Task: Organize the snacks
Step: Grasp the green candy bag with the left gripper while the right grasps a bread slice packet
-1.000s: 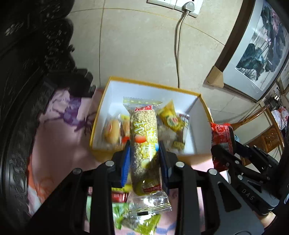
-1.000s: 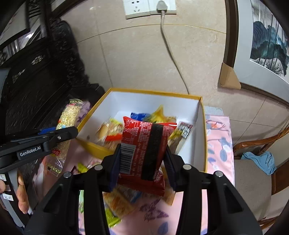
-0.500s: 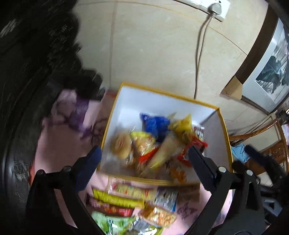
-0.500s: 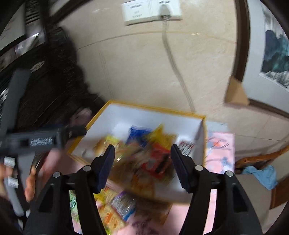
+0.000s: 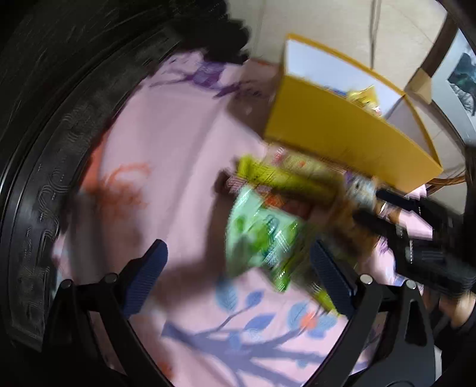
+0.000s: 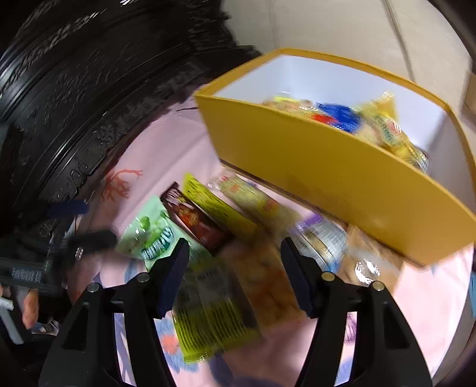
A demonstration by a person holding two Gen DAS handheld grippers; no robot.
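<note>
On the left wrist camera, my left gripper (image 5: 238, 277) hung wide open over the pink floral cloth (image 5: 166, 143), a green packet (image 5: 261, 238) between its fingers. On the right, my right gripper (image 6: 235, 274) gaped over loose snacks (image 6: 214, 220) beside the yellow box (image 6: 327, 160), a tiled wall (image 6: 327, 26) behind.

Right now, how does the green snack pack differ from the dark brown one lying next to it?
The green snack pack is wide, pale and glossy with bold lettering; the dark brown pack is a narrow, long bar shape. The green pack lies at the row's outer end, the brown between it and a yellow pack. Both lie flat on the pink cloth, outside the yellow box.
</note>
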